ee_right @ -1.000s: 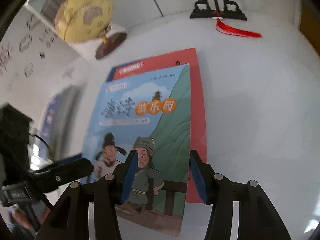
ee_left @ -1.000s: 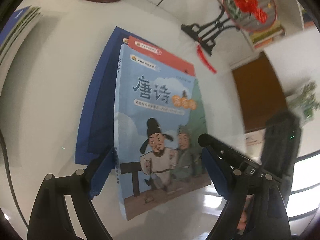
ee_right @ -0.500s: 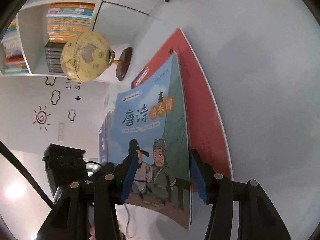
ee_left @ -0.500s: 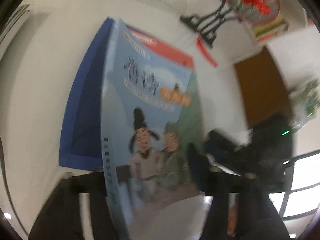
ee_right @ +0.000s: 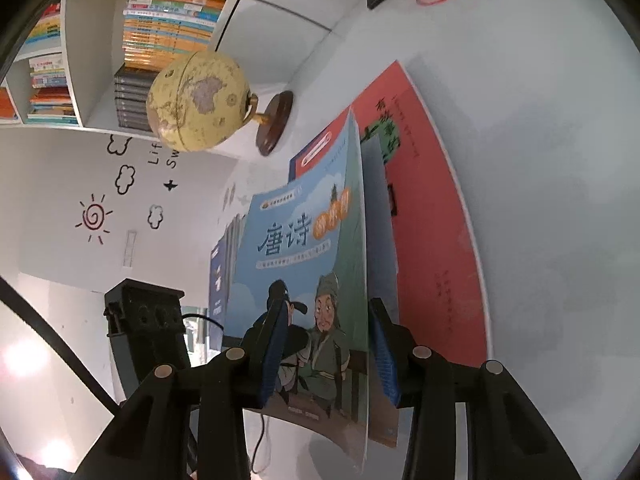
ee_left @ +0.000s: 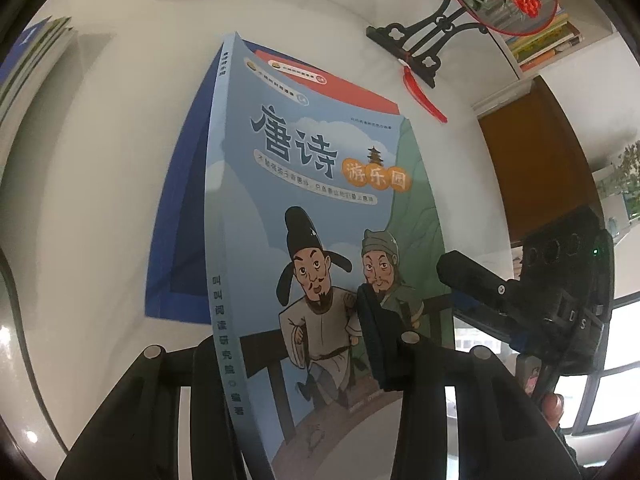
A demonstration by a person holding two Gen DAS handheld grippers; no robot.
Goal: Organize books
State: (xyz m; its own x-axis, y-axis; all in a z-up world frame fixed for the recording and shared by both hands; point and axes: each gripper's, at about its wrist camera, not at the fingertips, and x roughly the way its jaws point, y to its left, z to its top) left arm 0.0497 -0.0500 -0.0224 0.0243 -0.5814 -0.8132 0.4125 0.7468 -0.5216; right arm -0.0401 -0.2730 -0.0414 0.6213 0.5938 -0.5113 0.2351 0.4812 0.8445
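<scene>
Book, light-blue cover (ee_left: 320, 216), two cartoon figures and large Chinese title: raised off the white table (ee_left: 100, 160), near edge lifted. Left gripper (ee_left: 288, 344): jaws just closing, narrowed onto the spine side. Right gripper (ee_right: 328, 344): jaws just closing, pads either side of the book's open edge; contact cannot be told. Red book (ee_right: 432, 240) and dark-blue book (ee_left: 176, 240): flat on the table beneath. Globe (ee_right: 198, 100): beyond, near the shelves.
</scene>
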